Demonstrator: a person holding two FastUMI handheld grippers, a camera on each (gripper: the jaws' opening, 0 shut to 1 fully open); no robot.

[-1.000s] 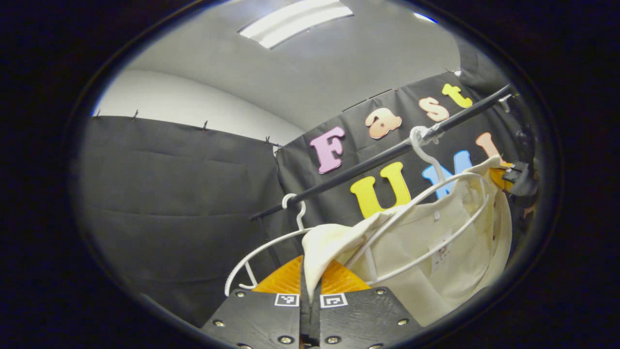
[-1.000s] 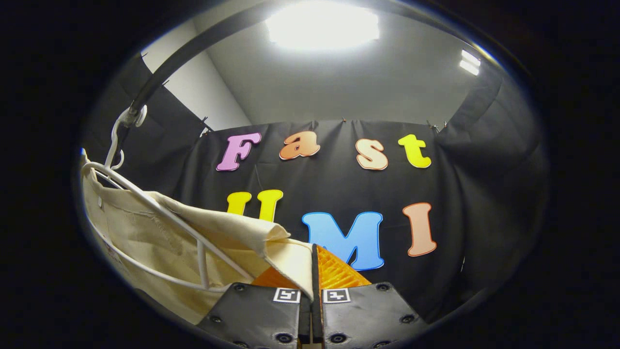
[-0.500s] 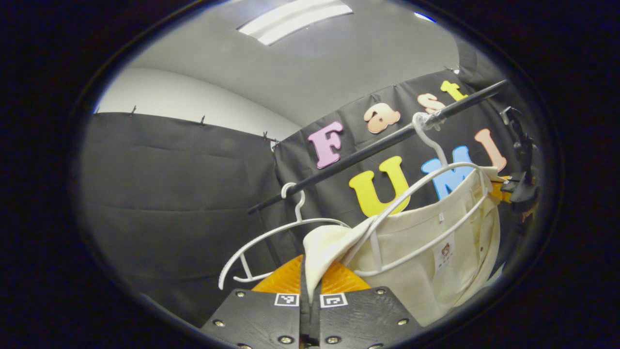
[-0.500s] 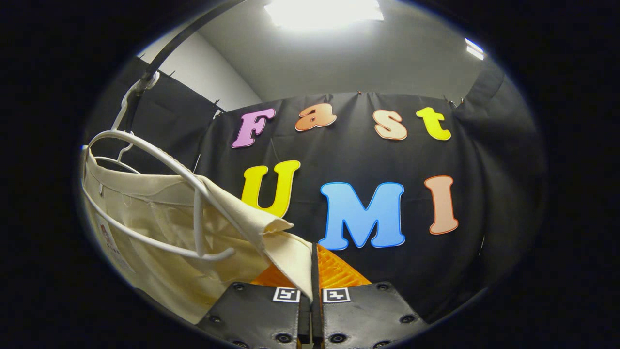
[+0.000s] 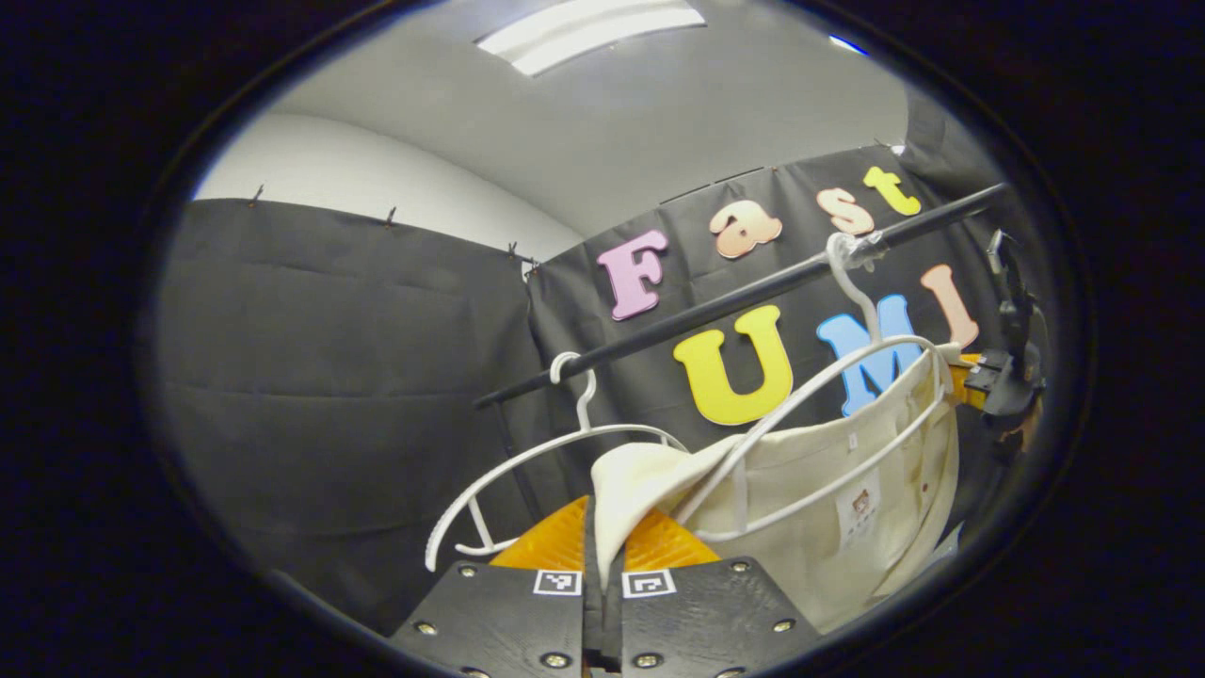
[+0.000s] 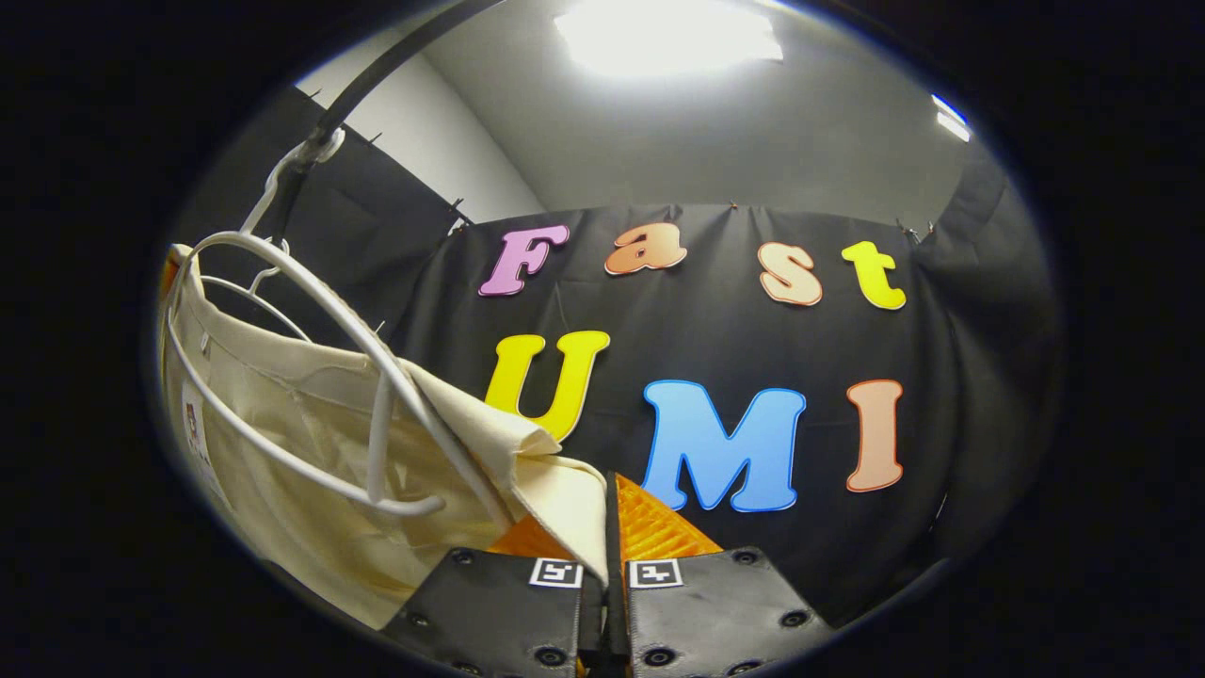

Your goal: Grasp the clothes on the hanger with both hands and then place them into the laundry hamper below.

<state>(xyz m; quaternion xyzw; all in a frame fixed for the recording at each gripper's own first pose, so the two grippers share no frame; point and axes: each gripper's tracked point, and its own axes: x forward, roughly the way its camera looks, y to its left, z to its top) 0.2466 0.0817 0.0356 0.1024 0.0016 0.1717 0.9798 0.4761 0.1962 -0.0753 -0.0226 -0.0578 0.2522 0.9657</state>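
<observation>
Under the black rail (image 5: 715, 306) of the booth, a cream garment (image 5: 847, 508) hangs on a white hanger (image 5: 828, 377), with each shoulder corner caught by a gripper. At six o'clock in the left gripper view, the left gripper (image 5: 602, 556) has its fingers pressed together on a folded corner of the cloth, which stands up between them; at six o'clock in the right gripper view, the right gripper (image 6: 607, 546) pinches the opposite corner the same way, and it also appears at three o'clock in the left gripper view, beside the hanger's far end. The garment (image 6: 311, 471) sags between the two grips, draped over the hanger (image 6: 311, 377) at nine o'clock in the right gripper view. A second, bare hanger (image 5: 527, 471) hangs on the rail at seven o'clock in the left gripper view, just beside the left grip. The fabric looks light, soft and limp, likely a plain cotton weave that would fold and trail rather than hold shape, so the shoulder corners seem the sound places to hold, well clear of the wire. The likely snag is the hanger's arm catching inside the cloth as it slides off. The hamper lies below.
</observation>
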